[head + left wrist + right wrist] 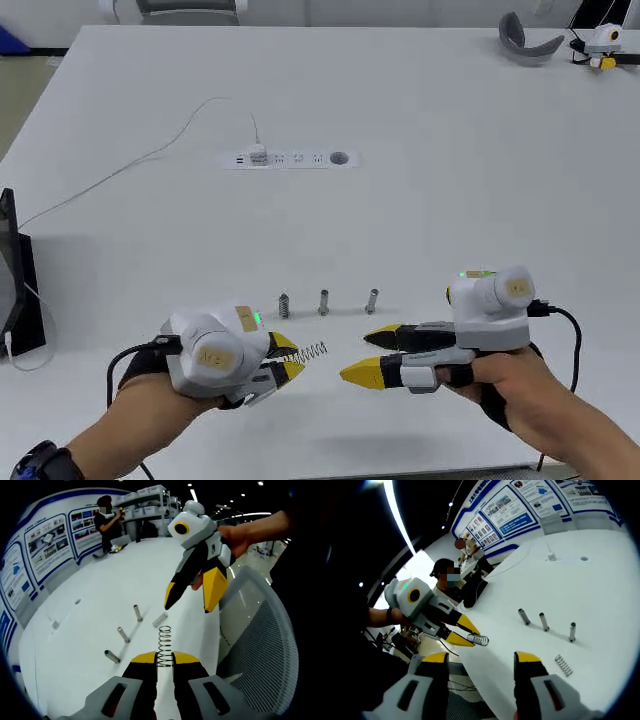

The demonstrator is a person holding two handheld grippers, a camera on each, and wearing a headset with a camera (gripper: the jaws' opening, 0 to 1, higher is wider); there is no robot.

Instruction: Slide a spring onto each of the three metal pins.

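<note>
Three short metal pins stand in a row on the white table (450,180): the left pin (284,306) (523,616) looks wrapped in a spring, while the middle pin (323,301) and right pin (372,300) are bare. My left gripper (290,357) (164,657) is shut on one end of a spring (312,350) (164,641), which sticks out past its yellow tips in front of the pins. Facing it, my right gripper (358,357) (480,657) is open and holds nothing. Another loose spring (563,664) (160,619) lies on the table near the right pin.
A white power strip (290,158) with a plugged cable lies mid-table. A dark screen (15,285) stands at the left edge, and a grey curved object (530,40) sits at the far right. The table's front edge runs just below both grippers.
</note>
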